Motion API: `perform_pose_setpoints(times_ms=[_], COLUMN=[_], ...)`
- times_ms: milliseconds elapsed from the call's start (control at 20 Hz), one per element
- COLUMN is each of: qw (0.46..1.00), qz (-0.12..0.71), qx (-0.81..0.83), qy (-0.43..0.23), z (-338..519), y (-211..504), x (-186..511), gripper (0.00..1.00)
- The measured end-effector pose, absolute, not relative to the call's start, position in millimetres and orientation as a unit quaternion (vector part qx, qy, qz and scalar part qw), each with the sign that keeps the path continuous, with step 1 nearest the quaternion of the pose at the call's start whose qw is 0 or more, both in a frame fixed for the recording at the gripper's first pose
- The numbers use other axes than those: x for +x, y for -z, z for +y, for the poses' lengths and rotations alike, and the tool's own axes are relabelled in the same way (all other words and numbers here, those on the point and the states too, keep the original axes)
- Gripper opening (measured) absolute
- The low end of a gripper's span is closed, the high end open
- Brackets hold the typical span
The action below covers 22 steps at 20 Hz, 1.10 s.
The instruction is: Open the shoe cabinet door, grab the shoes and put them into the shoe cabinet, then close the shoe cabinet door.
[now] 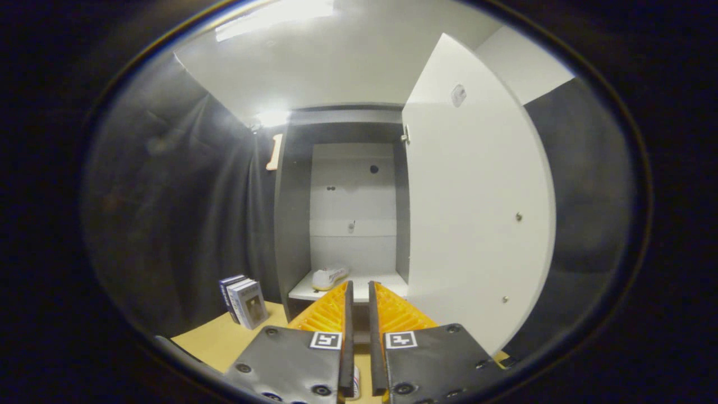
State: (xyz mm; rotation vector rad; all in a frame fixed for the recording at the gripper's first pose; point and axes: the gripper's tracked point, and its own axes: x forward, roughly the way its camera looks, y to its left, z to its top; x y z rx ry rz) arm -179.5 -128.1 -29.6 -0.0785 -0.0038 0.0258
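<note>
Gripper view: low, level, looking along jaws straight into open shoe cabinet (348, 213) near ahead.

The gripper (359, 292) is held level, pointing straight forward. Its two fingers (328, 314) lie parallel with a narrow gap between them, gripping nothing.

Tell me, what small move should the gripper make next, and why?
Probably swing toward the open door to push it closed. The shoe already lies on the cabinet's bottom shelf, and the gripper hangs before it, fingers nearly together and holding nothing.
</note>
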Motion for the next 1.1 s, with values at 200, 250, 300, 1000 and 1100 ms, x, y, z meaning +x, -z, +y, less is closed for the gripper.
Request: perform_pose_setpoints(times_ms=[200,250,300,1000,1100], qw=[0.998,0.997,0.996,0.938,0.927], qz=[0.051,0.064,0.078,0.338,0.365], qx=[-0.033,-0.031,-0.028,0.071,0.083], qy=[-0.024,-0.022,-0.023,0.019,0.024], z=[-106.5,-104.8,-100.7,-124.5,-125.4], y=[81.2,94.9,110.6,366.4,395.1], x=[-153.2,-148.1,-143.4,-124.1,-128.5], gripper=[0.18,0.20,0.21,0.44,0.43])
